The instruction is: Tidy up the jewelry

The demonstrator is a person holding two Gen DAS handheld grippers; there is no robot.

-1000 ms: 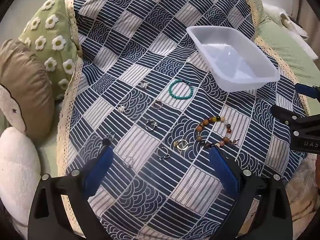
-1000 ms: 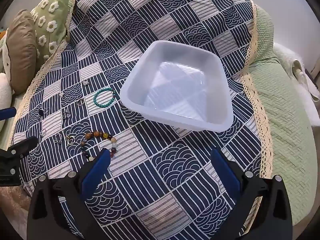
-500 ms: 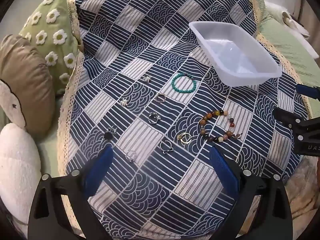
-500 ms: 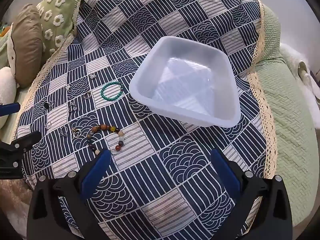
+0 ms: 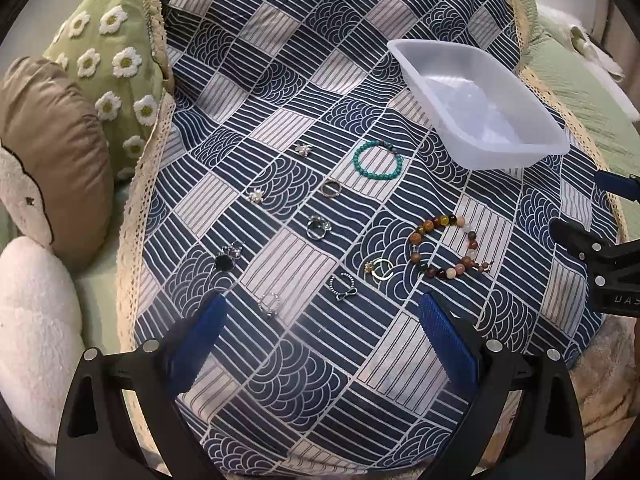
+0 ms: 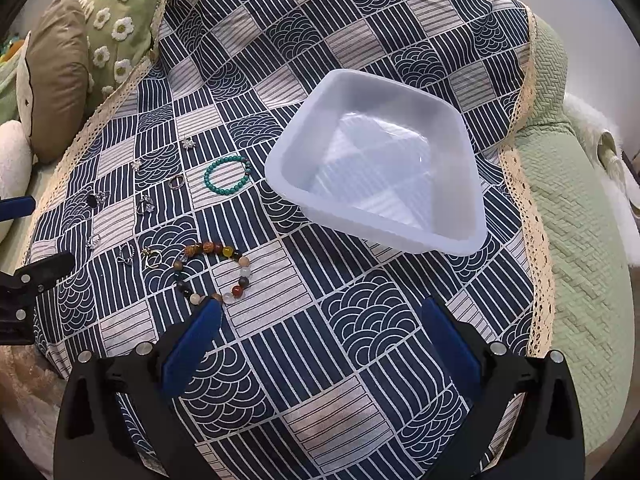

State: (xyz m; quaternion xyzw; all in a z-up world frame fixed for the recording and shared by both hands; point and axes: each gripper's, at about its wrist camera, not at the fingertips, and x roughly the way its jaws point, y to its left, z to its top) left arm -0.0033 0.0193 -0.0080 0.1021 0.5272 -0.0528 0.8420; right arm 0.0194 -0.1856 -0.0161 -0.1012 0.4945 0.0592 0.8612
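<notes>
So, right hand-held gripper (image 6: pixel 322 320) is closest to the beaded bracelet (image 6: pixel 214 270)

Both grippers are spread wide and empty. The bracelet lies just ahead of the right one's left finger, while the empty tray (image 6: pixel 380 184) sits further ahead; left hand-held gripper (image 5: pixel 322 316) hovers over the rings (image 5: pixel 318 227).

Even, soft indoor light, sharp focus, strong fisheye bending at edges.

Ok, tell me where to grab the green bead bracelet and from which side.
Pinch one arc of the green bead bracelet from straight above, one finger inside the loop and one outside. It lies flat on the cloth as an open ring, apart from the tray, so a side approach would probably only push it.
</notes>
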